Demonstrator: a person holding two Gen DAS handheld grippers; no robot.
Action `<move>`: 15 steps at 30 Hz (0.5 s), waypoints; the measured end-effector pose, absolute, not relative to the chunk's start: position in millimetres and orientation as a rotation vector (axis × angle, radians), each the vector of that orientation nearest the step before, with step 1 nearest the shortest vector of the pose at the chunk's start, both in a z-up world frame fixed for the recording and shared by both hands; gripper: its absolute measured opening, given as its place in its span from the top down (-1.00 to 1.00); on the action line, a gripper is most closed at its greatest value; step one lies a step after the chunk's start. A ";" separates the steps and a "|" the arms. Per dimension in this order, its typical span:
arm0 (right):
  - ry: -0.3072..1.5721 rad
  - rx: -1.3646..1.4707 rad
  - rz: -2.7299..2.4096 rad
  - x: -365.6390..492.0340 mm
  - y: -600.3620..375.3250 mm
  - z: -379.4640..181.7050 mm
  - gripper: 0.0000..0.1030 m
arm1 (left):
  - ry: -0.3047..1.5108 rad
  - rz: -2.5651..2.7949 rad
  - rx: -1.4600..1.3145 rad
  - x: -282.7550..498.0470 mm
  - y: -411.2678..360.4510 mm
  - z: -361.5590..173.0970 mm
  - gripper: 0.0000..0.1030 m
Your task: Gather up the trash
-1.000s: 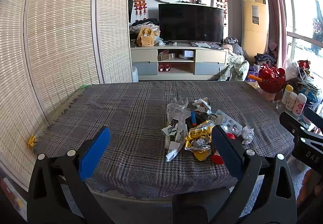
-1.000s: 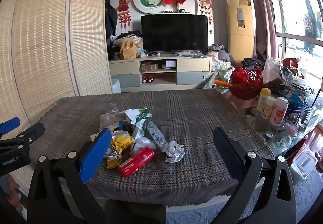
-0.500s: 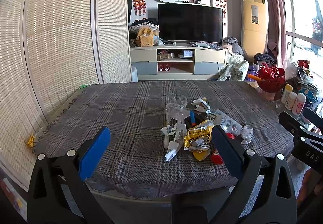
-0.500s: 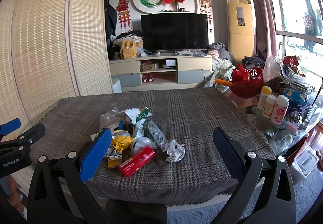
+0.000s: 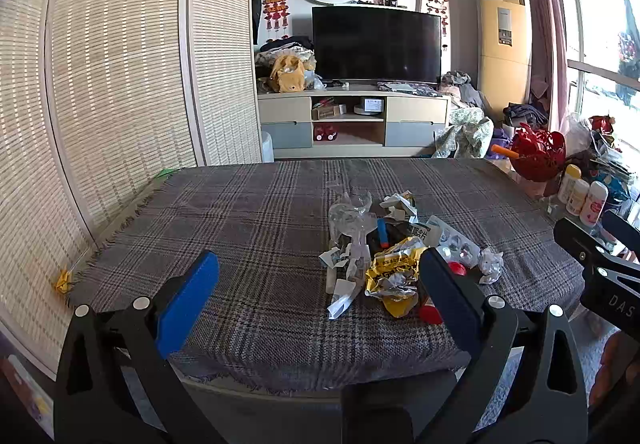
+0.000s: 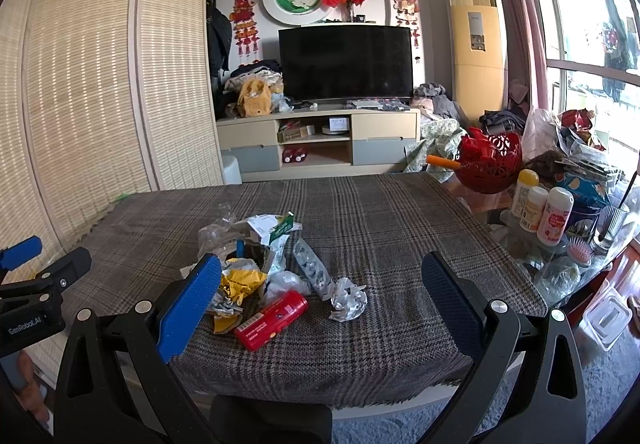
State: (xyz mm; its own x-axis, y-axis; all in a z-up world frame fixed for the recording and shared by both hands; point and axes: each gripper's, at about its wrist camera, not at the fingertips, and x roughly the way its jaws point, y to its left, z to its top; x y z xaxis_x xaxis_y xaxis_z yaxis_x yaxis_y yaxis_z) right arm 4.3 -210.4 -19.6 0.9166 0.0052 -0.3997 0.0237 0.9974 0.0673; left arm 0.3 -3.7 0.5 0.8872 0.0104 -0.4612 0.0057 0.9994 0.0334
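Presently, both grippers are held above the near edge of one table (image 6: 400,212) covered in a grey plaid cloth, and neither touches anything. On the left gripper (image 5: 320,288) the two fingers stand wide apart with nothing between them, the trash pile lying ahead and slightly to its right. On the right gripper (image 6: 320,288) the two fingers are likewise spread wide and empty, the pile lying ahead and to its left. All the trash sits in one loose heap near the middle of the table's near half. Counted in the right wrist view: one red cylindrical tube (image 6: 271,314) lying on its side at the heap's near edge; one crumpled yellow wrapper (image 6: 240,282) just left of it; one crumpled silver foil ball (image 6: 347,299) just right of the tube, apart from it; one blister pack (image 6: 311,273) lying between the foil ball and the heap; one clear plastic bag (image 6: 216,234) at the far left; one small blue piece (image 6: 240,247) standing in the centre. White torn papers (image 5: 344,284) number several, though the exact count cannot be told amid the overlap. Beside the table on the right stand three white bottles (image 6: 554,216) and one red basket (image 6: 490,164).
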 end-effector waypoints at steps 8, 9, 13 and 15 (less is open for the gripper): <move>0.410 0.074 -0.009 4.1 -210.9 -19.6 -0.94 | 0.483 0.002 0.035 1.1 -3.1 -0.7 -0.84; 0.411 0.075 -0.009 3.9 -211.6 -19.2 -0.94 | 0.483 0.003 0.038 1.0 -3.0 -1.3 -0.84; 0.411 0.080 -0.008 4.3 -211.0 -19.7 -0.94 | 0.482 0.004 0.040 0.8 -3.0 -2.5 -0.84; 0.411 0.078 -0.008 3.8 -211.0 -19.8 -0.94 | 0.482 0.004 0.040 0.8 -3.1 -2.5 -0.84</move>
